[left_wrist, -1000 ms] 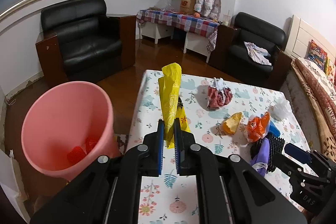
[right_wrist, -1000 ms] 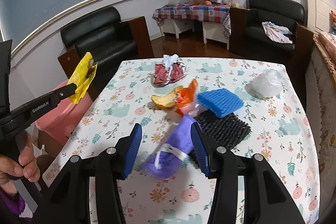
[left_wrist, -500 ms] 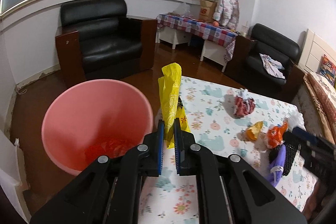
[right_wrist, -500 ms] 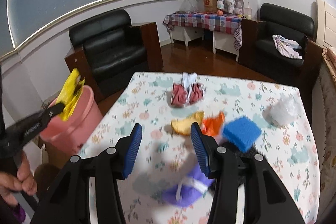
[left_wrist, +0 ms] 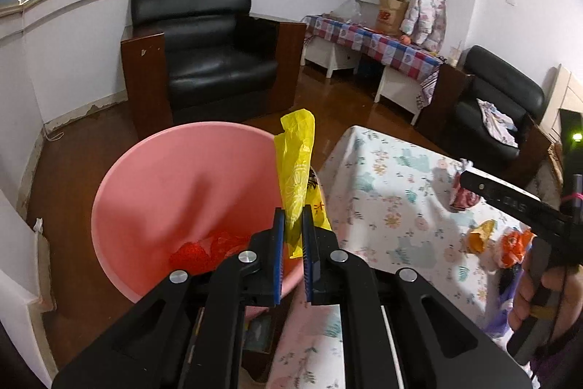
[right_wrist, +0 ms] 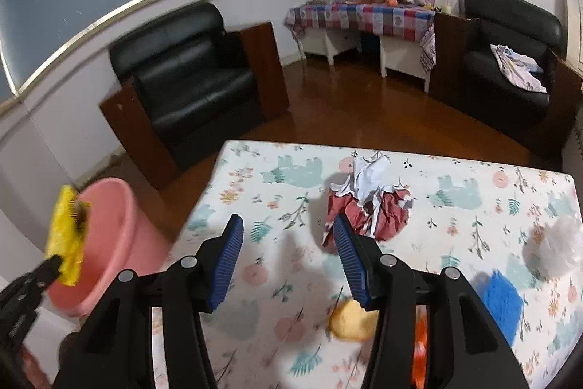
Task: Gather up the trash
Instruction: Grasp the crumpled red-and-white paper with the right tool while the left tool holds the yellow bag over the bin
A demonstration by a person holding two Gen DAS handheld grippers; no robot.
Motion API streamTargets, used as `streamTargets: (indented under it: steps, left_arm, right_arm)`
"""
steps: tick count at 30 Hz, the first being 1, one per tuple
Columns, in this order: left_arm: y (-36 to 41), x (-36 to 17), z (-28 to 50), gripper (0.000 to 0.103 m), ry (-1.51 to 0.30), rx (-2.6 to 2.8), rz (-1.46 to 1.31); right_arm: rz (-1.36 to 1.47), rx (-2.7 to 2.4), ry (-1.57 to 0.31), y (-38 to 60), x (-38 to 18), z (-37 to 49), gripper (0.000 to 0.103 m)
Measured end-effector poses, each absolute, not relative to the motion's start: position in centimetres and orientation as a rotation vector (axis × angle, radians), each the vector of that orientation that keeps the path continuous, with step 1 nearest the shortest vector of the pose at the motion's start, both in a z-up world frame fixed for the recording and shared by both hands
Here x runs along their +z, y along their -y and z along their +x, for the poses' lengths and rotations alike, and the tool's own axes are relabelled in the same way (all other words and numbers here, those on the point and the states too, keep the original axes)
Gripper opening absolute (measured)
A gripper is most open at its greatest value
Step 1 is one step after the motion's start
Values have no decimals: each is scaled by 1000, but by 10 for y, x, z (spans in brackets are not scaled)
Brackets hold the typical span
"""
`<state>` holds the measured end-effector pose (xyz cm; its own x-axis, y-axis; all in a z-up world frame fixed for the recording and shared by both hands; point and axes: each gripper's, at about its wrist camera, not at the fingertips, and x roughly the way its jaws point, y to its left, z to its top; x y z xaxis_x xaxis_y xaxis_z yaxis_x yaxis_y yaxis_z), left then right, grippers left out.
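The left gripper (left_wrist: 291,236) pinches a yellow bag (left_wrist: 297,166) above the rim of a pink bin (left_wrist: 175,181) that has red scraps (left_wrist: 204,248) at its bottom; the table (left_wrist: 386,192) to the right carries wrappers, with the right gripper (left_wrist: 510,199) over it

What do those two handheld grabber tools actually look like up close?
Both the left gripper and right gripper are matte black plastic with two angled fingers, silver rivets at the joints and ribbed blue pads. White lettering marks one side. A purple sleeve shows at the wrist.
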<state>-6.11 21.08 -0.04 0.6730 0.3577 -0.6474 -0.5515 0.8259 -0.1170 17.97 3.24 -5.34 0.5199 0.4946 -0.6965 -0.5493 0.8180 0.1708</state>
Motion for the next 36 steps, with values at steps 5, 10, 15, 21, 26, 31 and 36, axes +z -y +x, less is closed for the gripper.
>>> streamTargets:
  steps: [5,10,15,21,26,31,36]
  left_arm:
    - [-226,-9,-60,9,-676,551,-332]
    - [-237,-17,-60,9,-695,571,-344]
    - [-240,-21,-61,8,-705,578,-353]
    - [-241,-20,-65,9,-696,588,-356]
    - [-243,-21,-68,8,-695,598,-365]
    - [-242,-20,-72,8,-689,604,-375]
    - [-244,-17,-78,8,-680,609,-389]
  right_arm:
    - [-128,527,-894,-45,-83,204,51]
    - [-172,485,-898,-52,-93,212,47]
    - [-169,443,-892,-48,-98,222,19]
    - [-98,496,-880,-35,-85,211,15]
    - [-41,619,-847,-29,-57,175,15]
    - [-5,833,-767,-37,-24,125,15]
    - [-48,972,-708,-58,-2,85,15]
